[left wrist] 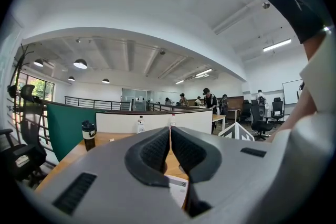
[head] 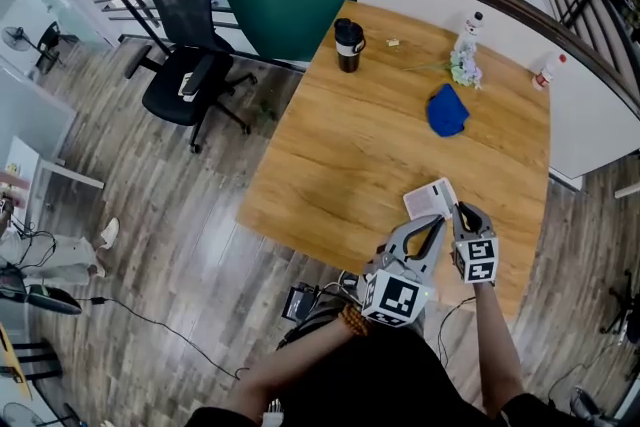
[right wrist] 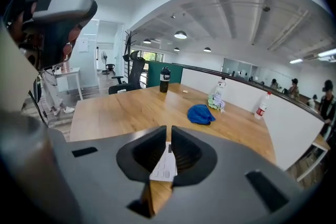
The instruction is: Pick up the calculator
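Presently, the wooden table (head: pixel 340 155) extends ahead of both claws.

Containers:
- A dark lidded tumbler (head: pixel 348 45) stands at the far end, ahead and left of the right claw (right wrist: pixel 169 140). The lid hides its contents.
- A clear bottle with a white cap (head: pixel 470 27) stands far ahead of the same claw, just beside a small bunch of flowers (head: pixel 464 70). Its fill cannot be made out.
- A red-capped bottle (head: pixel 546 70) stands ahead and right, by the white partition (head: pixel 590 125). What it stands on cannot be told.

Edges and room:
- The calculator (head: pixel 430 199), white and flat, lies near the table's near edge. It sits under the tips of the right claw and just ahead of the left claw (left wrist: pixel 170 132).
- Open wood lies between the calculator and a blue cloth (head: pixel 447 110) further ahead.
- Left of the claws the table ends at wood-plank floor. A black office chair (head: pixel 190 55) and a green panel (head: pixel 285 0) stand far ahead and left.

Claw state:
- The right claw is released. Its jaws stand a narrow slit apart, tilted down over the calculator, and key rows show through the slit. The pads do not press on it.
- The left claw is clenched, with its pads meeting at the tips and nothing between them.

Markings: the left gripper view shows a small square code on the calculator's corner, too small to read. The red-capped bottle carries a red label, illegible.
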`<state>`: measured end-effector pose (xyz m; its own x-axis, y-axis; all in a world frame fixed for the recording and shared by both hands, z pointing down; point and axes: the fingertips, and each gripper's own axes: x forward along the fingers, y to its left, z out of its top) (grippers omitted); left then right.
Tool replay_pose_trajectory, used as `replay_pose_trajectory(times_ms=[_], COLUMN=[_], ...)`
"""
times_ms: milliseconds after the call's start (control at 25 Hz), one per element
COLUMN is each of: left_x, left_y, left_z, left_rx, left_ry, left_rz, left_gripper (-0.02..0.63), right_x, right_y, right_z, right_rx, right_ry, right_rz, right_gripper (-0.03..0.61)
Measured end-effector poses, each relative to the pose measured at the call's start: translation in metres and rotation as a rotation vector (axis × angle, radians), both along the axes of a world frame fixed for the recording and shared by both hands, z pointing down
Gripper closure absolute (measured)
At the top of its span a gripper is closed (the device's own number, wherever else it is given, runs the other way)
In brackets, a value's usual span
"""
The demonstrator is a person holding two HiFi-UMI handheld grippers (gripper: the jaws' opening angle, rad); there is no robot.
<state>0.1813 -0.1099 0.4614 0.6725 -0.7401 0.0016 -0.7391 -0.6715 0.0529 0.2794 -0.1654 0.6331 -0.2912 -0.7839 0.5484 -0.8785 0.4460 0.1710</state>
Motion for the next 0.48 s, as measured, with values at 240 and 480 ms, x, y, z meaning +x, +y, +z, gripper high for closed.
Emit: replay_pose_trajectory(times_ms=[240,480], left_x=[-0.011,-0.015], left_y=[-0.015,-0.022], left_z=[0.008,0.010], left_rx=[-0.024,-0.032], left_ry=[-0.001,0.001], left_rz=[-0.047,-0.057], left_gripper=[0.591,0.591], right_x=[0.009,0.021], right_y=[-0.007,-0.006], right_z=[0.028,0.049], right_rx=[-0.054,-0.102], right_ry=[0.015,0.047], right_rz=[0.015,0.044], right_gripper=[0.541,0.538])
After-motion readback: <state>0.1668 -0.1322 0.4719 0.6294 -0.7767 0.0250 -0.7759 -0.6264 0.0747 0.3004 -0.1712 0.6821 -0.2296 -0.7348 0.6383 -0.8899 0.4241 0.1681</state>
